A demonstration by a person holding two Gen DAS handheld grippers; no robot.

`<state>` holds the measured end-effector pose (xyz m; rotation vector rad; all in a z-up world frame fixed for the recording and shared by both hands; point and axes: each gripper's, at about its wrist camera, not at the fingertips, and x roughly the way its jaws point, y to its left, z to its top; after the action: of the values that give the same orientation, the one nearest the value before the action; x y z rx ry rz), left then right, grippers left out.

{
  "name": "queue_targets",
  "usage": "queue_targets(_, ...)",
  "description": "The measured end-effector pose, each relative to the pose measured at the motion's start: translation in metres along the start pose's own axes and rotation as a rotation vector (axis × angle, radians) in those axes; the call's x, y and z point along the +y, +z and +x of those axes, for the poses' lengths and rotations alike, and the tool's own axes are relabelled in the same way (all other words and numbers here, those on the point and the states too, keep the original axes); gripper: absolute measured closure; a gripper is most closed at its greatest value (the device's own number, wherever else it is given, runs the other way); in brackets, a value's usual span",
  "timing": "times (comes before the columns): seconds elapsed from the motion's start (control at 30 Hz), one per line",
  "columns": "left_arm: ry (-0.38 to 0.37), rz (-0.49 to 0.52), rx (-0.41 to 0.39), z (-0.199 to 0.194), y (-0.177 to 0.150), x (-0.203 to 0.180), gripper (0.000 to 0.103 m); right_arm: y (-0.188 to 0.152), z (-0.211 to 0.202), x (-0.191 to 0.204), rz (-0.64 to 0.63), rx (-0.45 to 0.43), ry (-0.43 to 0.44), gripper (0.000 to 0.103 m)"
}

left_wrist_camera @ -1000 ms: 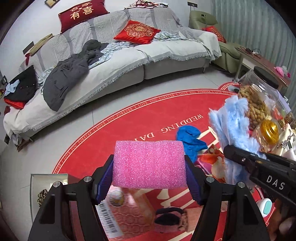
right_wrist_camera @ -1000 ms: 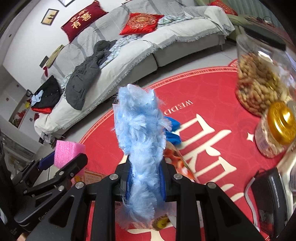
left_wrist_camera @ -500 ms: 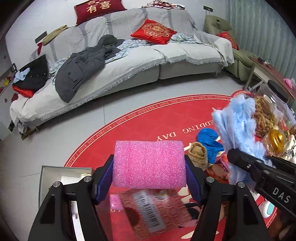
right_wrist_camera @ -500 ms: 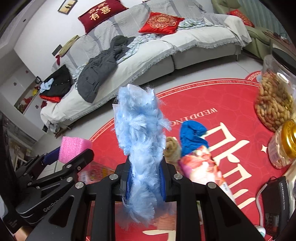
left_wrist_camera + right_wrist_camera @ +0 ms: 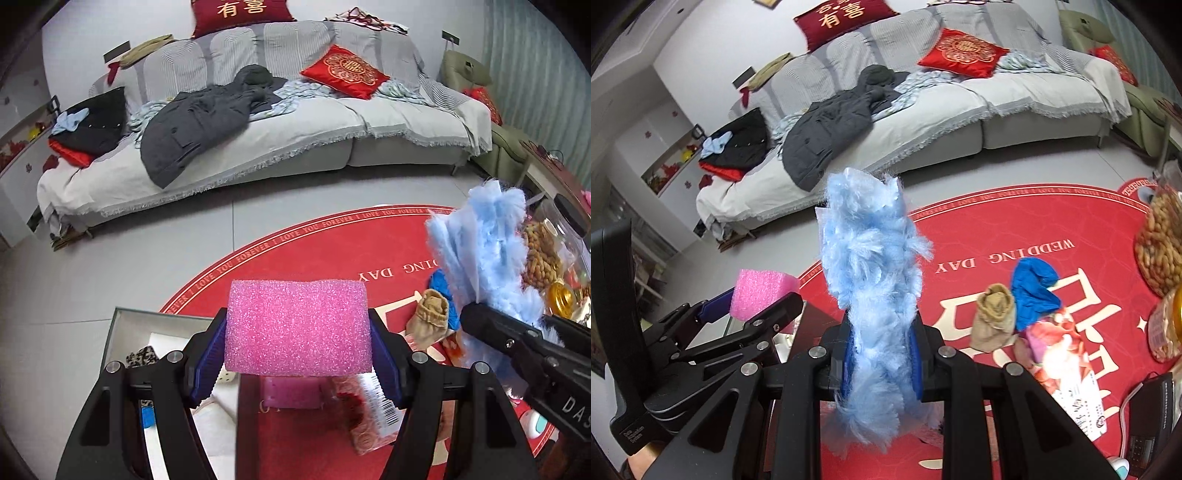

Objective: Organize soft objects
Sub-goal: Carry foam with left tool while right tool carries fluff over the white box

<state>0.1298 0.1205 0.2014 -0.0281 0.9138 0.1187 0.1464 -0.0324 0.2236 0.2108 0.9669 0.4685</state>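
My left gripper (image 5: 297, 341) is shut on a pink foam sponge (image 5: 297, 326), held crosswise between its blue pads. The same pink sponge (image 5: 759, 293) shows at the left of the right wrist view. My right gripper (image 5: 881, 360) is shut on a fluffy light-blue cloth (image 5: 871, 266) that stands up between its pads; this fluffy cloth (image 5: 484, 258) also rises at the right of the left wrist view. On the red tabletop lie a tan rolled sock (image 5: 993, 317) and a blue cloth (image 5: 1032, 288). A white-rimmed box (image 5: 147, 328) sits below my left gripper, with a leopard-print item (image 5: 142, 356) inside.
A jar of peanuts (image 5: 1161, 251), a gold-lidded jar (image 5: 559, 297), a floral packet (image 5: 1063, 373) and a black device with a cable (image 5: 1148, 417) crowd the right of the red round table (image 5: 979, 229). A barcoded red packet (image 5: 369, 410) lies under my left gripper. A grey sofa (image 5: 258, 122) with clothes stands behind.
Both grippers have swung leftward across the table with their loads still held. The white box has come into view under the left gripper, and the jars have slid toward the right edge.
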Motion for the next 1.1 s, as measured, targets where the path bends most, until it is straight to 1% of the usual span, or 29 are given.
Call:
queue_targets(0.17, 0.01, -0.02, 0.008, 0.0, -0.006, 0.013, 0.032, -0.002, 0.008, 0.02, -0.035, 0.019, 0.012, 0.077)
queue_targets(0.33, 0.01, -0.068, 0.016, 0.0, -0.014, 0.038, 0.032, -0.007, 0.017, 0.043, -0.08, 0.039, 0.02, 0.077)
queue_targets(0.5, 0.03, -0.099, 0.023, -0.002, -0.025, 0.061, 0.032, -0.013, 0.025, 0.067, -0.137, 0.053, 0.013, 0.077)
queue_targets(0.77, 0.066, -0.123, 0.044, -0.006, -0.046, 0.092, 0.032, -0.034, 0.033, 0.098, -0.232, 0.073, 0.002, 0.077)
queue_targets(1.1, 0.096, -0.128, 0.08, -0.011, -0.076, 0.11, 0.032, -0.069, 0.045, 0.132, -0.354, 0.112, -0.007, 0.077)
